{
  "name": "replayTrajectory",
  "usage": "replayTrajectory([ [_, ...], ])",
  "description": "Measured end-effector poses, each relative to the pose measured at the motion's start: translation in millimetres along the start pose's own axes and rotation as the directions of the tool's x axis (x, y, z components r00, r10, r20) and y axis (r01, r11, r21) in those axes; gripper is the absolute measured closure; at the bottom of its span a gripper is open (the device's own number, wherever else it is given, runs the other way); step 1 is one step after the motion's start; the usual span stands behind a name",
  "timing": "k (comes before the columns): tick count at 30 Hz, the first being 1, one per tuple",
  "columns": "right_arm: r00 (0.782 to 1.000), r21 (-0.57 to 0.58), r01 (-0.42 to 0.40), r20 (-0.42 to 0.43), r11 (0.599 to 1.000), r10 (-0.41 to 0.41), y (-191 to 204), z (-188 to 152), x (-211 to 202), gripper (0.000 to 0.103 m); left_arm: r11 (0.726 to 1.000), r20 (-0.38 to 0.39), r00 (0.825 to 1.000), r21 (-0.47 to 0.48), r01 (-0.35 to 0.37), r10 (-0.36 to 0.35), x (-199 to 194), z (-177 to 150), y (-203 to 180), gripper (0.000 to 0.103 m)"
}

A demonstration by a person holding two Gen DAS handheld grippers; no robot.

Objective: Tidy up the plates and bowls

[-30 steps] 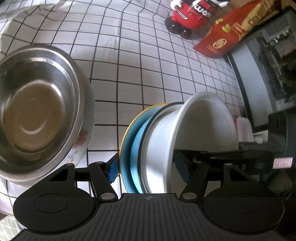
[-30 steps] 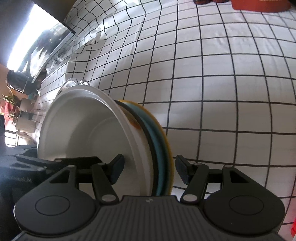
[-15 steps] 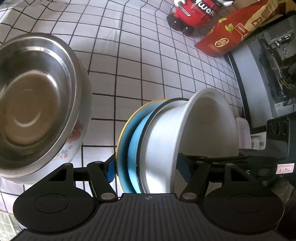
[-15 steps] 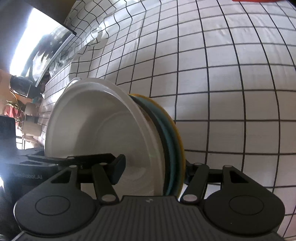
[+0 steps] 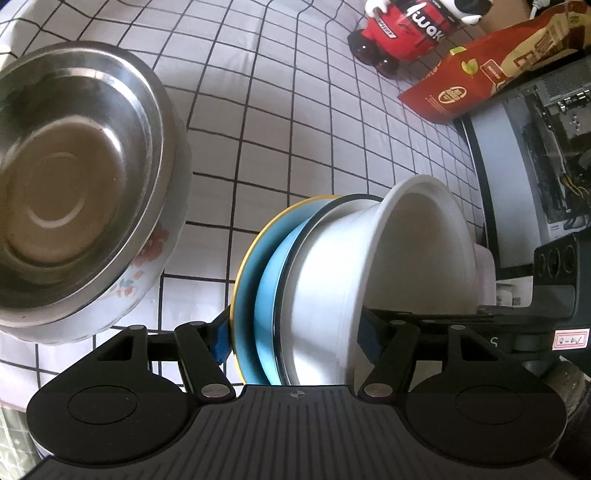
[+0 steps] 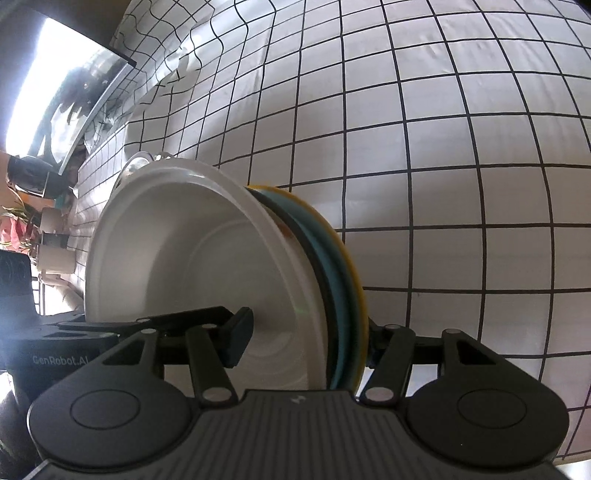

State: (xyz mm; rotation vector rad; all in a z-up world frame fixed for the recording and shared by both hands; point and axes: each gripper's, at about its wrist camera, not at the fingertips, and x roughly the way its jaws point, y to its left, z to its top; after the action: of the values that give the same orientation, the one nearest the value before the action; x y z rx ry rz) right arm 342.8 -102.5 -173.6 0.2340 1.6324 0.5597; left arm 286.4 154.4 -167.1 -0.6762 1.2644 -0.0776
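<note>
A stack stands on edge above the checked tablecloth (image 5: 295,110): a yellow plate (image 5: 245,266), a blue plate (image 5: 271,280), a dark-rimmed plate and a white bowl (image 5: 417,243) on top. My left gripper (image 5: 295,339) is shut on the stack, one blue pad against the yellow plate's underside, the other inside the bowl. From the opposite side my right gripper (image 6: 304,336) clamps the same stack: its left finger (image 6: 236,336) rests inside the white bowl (image 6: 177,266), its right finger is mostly hidden behind the yellow plate (image 6: 351,258).
A steel bowl (image 5: 74,177) sits nested in a flowered enamel bowl (image 5: 147,258) at the left. A red toy (image 5: 402,29) and a red packet (image 5: 461,85) lie at the back right, beside a dark appliance (image 5: 535,147). The tablecloth (image 6: 443,147) spreads to the right.
The right gripper's right finger, apart from the yellow plate a second ago, now lies against it. The stack has rolled a little in both views. The steel bowl stays put.
</note>
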Motion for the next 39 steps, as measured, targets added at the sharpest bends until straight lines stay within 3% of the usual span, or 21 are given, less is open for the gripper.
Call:
replayTrajectory([
  [11,1.0,-0.04,0.008,0.013,0.999,-0.008,19,11,-20,0.044,0.999,0.039,0.999,-0.02,0.026,-0.026,-27,10,-3,0.033],
  [20,0.999,-0.164,-0.018,0.03,0.986,0.023,92,40,-33,0.044,0.998,0.14,0.99,-0.061,0.029,-0.02,-99,28,29,0.033],
  [28,0.999,-0.218,-0.048,-0.016,0.975,0.046,161,68,29,0.044,0.988,0.139,0.989,-0.15,-0.023,0.044,-124,52,106,0.033],
  [34,0.996,-0.184,-0.032,-0.089,0.982,0.016,179,76,82,0.044,0.981,0.073,0.996,-0.193,-0.034,0.049,-106,64,151,0.033],
  [39,0.997,-0.209,0.014,-0.075,0.978,-0.031,186,77,96,0.044,0.978,0.059,0.998,-0.206,-0.012,0.025,-101,67,167,0.036],
])
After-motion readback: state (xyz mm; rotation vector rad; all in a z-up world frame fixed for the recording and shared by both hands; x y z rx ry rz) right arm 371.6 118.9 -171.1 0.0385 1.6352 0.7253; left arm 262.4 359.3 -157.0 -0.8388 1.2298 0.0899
